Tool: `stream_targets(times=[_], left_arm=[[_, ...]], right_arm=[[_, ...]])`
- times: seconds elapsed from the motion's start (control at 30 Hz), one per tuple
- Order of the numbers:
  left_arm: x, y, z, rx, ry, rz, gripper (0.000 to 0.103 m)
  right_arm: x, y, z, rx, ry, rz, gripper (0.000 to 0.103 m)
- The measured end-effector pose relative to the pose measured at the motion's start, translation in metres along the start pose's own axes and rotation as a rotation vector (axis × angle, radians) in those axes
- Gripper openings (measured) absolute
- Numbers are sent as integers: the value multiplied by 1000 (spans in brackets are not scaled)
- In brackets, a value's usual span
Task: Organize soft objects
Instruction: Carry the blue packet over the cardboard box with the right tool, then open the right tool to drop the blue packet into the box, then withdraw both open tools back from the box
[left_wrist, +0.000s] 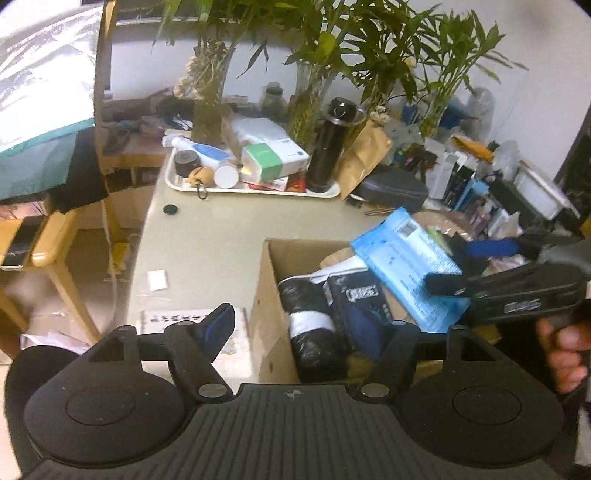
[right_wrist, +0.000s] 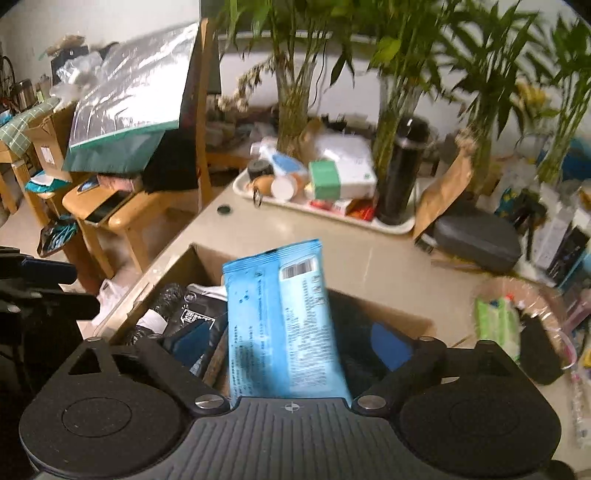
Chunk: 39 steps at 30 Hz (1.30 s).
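Cluttered desk carried a cardboard box already holding several dark soft packs, while the right gripper was clamped on a blue wipes packet above it, unreleased, and the left gripper stood spread and empty.

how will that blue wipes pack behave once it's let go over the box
The blue wipes pack looks soft and flexible, so it will probably flop rather than stay rigid. Its glossy film may slip. It likely lands tilted on the uneven items in the cardboard box.
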<state>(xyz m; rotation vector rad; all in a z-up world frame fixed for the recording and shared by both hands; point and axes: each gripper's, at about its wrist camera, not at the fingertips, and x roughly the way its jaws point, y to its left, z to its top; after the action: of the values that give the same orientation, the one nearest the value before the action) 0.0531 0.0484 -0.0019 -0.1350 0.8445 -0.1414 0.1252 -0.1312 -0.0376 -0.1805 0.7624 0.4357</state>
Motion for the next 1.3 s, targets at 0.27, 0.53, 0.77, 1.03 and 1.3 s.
stream_targets(times=[0.27, 0.53, 0.77, 1.03, 1.3], left_arm=[[-7, -19, -19, 84, 15, 74, 82], [-7, -38, -37, 132, 25, 91, 103], [1, -51, -46, 166, 42, 123, 103], [4, -60, -49, 206, 56, 145, 103], [4, -56, -49, 167, 68, 125, 103]], right_arm=[[-42, -8, -27, -4, -18, -48, 103], [-44, -13, -71, 27, 71, -99, 103], [-42, -17, -94, 79, 107, -116, 103], [-43, -23, -103, 138, 113, -111, 103], [-40, -21, -102, 151, 114, -105, 103]])
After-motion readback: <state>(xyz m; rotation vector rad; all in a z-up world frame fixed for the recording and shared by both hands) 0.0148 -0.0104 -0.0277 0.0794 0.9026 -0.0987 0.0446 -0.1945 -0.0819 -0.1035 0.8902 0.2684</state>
